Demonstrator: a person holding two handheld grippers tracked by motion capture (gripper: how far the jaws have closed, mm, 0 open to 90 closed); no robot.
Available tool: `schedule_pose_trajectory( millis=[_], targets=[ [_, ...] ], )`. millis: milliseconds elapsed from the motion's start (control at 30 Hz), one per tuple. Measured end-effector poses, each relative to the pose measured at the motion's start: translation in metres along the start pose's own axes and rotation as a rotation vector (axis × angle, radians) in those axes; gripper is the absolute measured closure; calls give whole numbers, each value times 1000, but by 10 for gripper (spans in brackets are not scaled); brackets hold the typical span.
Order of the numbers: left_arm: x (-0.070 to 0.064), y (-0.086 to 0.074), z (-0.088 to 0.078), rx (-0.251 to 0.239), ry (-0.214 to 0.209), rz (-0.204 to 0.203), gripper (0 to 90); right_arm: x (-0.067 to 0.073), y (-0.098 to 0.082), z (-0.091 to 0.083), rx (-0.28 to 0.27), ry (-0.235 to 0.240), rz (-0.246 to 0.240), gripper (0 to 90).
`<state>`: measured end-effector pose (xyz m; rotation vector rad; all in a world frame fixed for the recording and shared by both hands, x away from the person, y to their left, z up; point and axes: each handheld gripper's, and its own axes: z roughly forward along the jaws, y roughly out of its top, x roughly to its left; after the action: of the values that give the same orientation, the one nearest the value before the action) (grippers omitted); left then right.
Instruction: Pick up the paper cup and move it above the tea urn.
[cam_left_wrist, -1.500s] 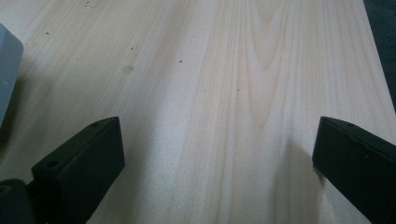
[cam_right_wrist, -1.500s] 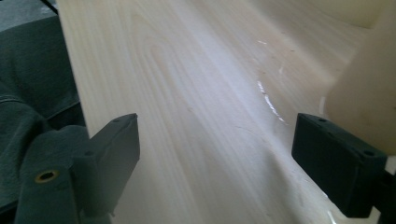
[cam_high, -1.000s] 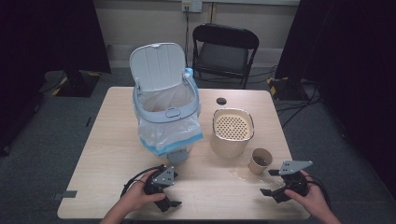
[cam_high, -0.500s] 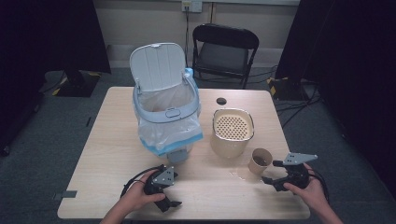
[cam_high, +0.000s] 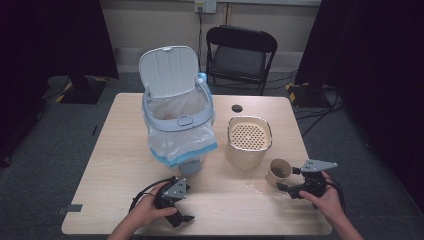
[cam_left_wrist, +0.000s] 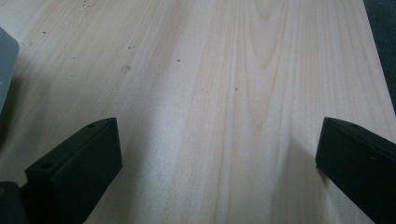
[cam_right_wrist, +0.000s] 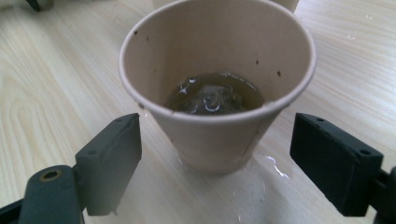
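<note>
A beige paper cup (cam_high: 278, 172) stands upright near the table's front right, with brownish liquid in its bottom (cam_right_wrist: 215, 98). My right gripper (cam_high: 287, 179) lies level at it from the right. Its jaws have just been closing, and the cup (cam_right_wrist: 215, 88) is between them. Both pads (cam_right_wrist: 112, 158) stand clear of the cup's wall, so the gripper (cam_right_wrist: 215, 140) is open. My left gripper (cam_high: 184, 201) rests near the front edge, held by a hand. It is open (cam_left_wrist: 215, 149) over bare wood with nothing between its jaws.
A bin (cam_high: 177, 120) with a raised white lid and a plastic bag liner stands mid-table. A beige pot with a perforated insert (cam_high: 249, 137) sits just left of the cup. A wet patch (cam_high: 255, 186) lies by the cup. A small black disc (cam_high: 236, 108) and a folding chair (cam_high: 240, 55) are behind.
My right gripper has moved left along the table up to the cup, which now stands between its jaws. The left gripper has stayed put.
</note>
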<state>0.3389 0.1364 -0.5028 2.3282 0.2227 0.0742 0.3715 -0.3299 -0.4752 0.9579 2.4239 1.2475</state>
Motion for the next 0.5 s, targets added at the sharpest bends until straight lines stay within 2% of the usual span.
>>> schedule_pose_trajectory(
  millis=[500],
  targets=[
    [0, 0, 0, 1, 0, 1, 0, 2, 3, 22, -89, 23, 7, 201]
  ],
)
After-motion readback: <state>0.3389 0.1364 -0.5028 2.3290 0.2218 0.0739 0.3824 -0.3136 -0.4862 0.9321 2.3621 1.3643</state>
